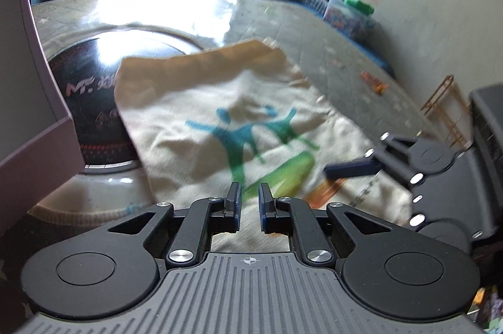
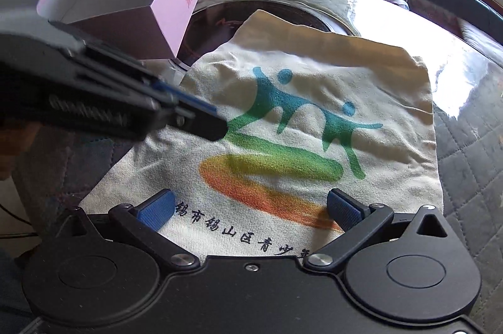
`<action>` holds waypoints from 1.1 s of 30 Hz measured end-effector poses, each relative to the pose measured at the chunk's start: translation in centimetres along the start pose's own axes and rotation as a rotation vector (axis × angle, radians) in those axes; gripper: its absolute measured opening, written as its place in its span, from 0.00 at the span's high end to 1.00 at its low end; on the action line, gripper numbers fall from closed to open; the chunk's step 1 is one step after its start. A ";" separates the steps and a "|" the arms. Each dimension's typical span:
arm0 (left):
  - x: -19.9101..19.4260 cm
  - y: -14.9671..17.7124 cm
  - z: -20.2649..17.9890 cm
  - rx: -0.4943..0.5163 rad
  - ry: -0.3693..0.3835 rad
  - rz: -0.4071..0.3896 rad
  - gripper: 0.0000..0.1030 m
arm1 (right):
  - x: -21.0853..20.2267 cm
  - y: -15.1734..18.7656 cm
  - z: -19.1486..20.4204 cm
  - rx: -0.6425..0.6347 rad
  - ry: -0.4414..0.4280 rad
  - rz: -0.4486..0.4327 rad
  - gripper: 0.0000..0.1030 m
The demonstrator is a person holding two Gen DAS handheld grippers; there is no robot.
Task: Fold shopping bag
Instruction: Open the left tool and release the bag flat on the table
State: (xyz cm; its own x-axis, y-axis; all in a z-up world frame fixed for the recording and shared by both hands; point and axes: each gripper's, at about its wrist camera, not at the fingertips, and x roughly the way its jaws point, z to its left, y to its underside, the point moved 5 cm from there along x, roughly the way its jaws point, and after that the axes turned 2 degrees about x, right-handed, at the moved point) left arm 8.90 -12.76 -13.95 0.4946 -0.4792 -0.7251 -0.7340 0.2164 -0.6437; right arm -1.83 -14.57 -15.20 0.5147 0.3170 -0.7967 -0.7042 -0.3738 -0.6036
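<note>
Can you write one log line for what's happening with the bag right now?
bag: flat, unfolded | left gripper: narrow gap, empty, above bag | right gripper: open, above bag | held: nothing

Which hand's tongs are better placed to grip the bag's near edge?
Right, probably: the right tongs gape over the bag near its edge; the left tongs are nearly closed.
</note>
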 end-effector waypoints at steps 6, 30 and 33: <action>-0.2 0.3 0.4 0.017 -0.001 -0.002 0.87 | 0.1 0.0 0.1 -0.003 0.005 0.004 0.00; -0.1 0.7 0.7 0.038 0.014 -0.026 0.91 | -4.2 5.4 -3.6 0.082 0.064 0.042 0.00; -0.3 0.9 0.5 0.073 -0.004 -0.026 0.91 | -4.6 6.0 -4.0 0.090 0.067 0.060 0.00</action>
State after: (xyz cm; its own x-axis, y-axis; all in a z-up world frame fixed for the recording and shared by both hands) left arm 8.34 -11.98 -14.47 0.5151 -0.4822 -0.7086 -0.6851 0.2652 -0.6784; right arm -6.46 -21.80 -15.26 0.4994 0.2361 -0.8336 -0.7743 -0.3100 -0.5517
